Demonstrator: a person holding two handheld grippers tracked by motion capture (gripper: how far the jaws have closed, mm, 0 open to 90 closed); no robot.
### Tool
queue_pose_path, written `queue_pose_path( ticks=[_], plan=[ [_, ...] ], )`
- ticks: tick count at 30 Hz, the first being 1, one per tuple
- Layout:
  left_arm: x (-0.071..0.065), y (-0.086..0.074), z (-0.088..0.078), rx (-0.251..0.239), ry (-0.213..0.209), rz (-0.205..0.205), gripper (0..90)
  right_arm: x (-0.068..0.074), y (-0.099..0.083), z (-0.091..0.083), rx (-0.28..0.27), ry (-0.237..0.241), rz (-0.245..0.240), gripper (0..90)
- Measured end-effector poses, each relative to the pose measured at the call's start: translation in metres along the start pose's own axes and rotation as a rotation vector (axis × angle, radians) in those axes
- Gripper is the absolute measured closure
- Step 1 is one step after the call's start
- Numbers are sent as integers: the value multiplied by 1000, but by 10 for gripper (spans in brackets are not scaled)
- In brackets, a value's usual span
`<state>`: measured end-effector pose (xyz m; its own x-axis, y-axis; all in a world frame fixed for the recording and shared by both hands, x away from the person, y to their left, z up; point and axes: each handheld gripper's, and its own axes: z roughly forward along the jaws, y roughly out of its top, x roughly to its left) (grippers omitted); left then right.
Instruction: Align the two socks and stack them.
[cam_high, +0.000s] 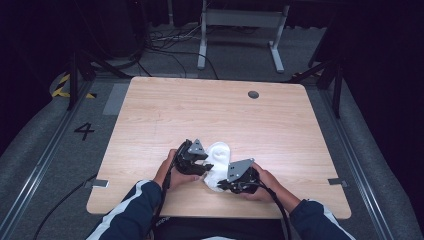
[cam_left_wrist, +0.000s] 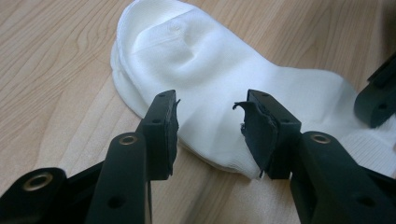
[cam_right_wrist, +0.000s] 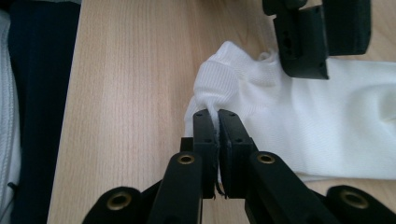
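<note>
A white sock (cam_high: 218, 161) lies flat on the wooden table (cam_high: 215, 115) near its front edge, between my two grippers. In the left gripper view the sock (cam_left_wrist: 219, 79) stretches away, and my left gripper (cam_left_wrist: 208, 126) hovers open over its near edge, the pads clear of the cloth. In the right gripper view my right gripper (cam_right_wrist: 217, 126) is shut on the ribbed cuff of the sock (cam_right_wrist: 308, 121), a pinch of white fabric squeezed between its pads. The left gripper's jaw tips show at the top of that view, resting on the sock.
A person's hands and dark sleeves with white stripes (cam_high: 131, 205) come in from the table's front edge. A round grommet hole (cam_high: 253, 94) sits at the far right of the tabletop. Grey table legs (cam_high: 240, 30) and cables lie on the floor beyond.
</note>
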<state>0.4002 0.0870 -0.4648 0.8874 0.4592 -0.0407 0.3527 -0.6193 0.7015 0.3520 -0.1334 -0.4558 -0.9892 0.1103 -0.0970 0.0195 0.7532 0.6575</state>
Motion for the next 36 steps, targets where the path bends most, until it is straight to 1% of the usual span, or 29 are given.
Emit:
queue_pose_path(
  ticks=[2,3,5,6,7,9,12,13,15,17,19,20,21,23,24,25,26,28,29,31,32,33,34,35,36],
  plan=[
    [-1,0,1,10,2,3,548,0,1,-6,8,3,-24,872],
    [-1,-1,2,15,4,3,549,0,1,-8,9,5,-26,871],
    [-1,-2,4,26,-7,8,547,0,2,-12,14,28,-28,852],
    [-2,-2,4,38,-2,12,547,1,1,-12,38,31,-46,811],
    [-2,-2,5,42,7,15,546,3,0,-12,58,22,-51,791],
    [-2,-2,6,40,-2,13,544,5,-5,-12,83,30,-55,790],
    [-2,-2,7,49,6,24,538,5,-14,-16,87,29,-29,808],
    [-3,-2,7,49,7,21,537,4,-18,-18,83,24,-19,820],
    [-2,-3,7,48,5,18,530,2,-26,-20,80,23,4,801],
    [-3,-3,7,43,5,14,528,1,-31,-20,88,19,12,782],
    [-3,-3,8,44,5,14,523,0,-32,-22,81,10,15,764],
    [-4,-3,8,45,6,16,523,0,-33,-24,65,4,25,761],
    [-4,-3,8,45,6,25,523,-2,-30,-31,8,-11,41,735],
    [-4,-4,8,46,3,28,523,-3,-26,-36,-36,-35,66,719],
    [-4,-4,7,46,3,27,524,-4,-23,-37,-70,-55,81,697],
    [-4,-4,7,45,1,27,524,-5,-22,-36,-83,-72,93,698],
    [-4,-5,7,44,-4,26,524,-7,-20,-34,-93,-78,108,699],
    [-4,-5,8,42,-9,30,524,-8,-18,-31,-98,-78,108,697],
    [-5,-6,8,37,-10,30,524,-9,-17,-21,-90,-62,119,703],
    [-8,-7,8,33,-23,35,524,-8,-18,-14,-63,-52,109,707],
    [-9,-7,8,31,-22,38,523,-6,-19,-10,-43,-43,101,706],
    [-9,-7,8,31,-22,38,523,-6,-19,-10,-43,-43,101,706],
    [-11,-7,7,33,-21,49,523,-4,-20,-8,-29,-32,92,699],
    [-12,-8,7,31,-22,48,522,2,-24,-5,-9,-20,64,693],
    [-12,-8,7,30,-24,46,522,2,-24,-5,-9,-20,64,693]
  ],
)
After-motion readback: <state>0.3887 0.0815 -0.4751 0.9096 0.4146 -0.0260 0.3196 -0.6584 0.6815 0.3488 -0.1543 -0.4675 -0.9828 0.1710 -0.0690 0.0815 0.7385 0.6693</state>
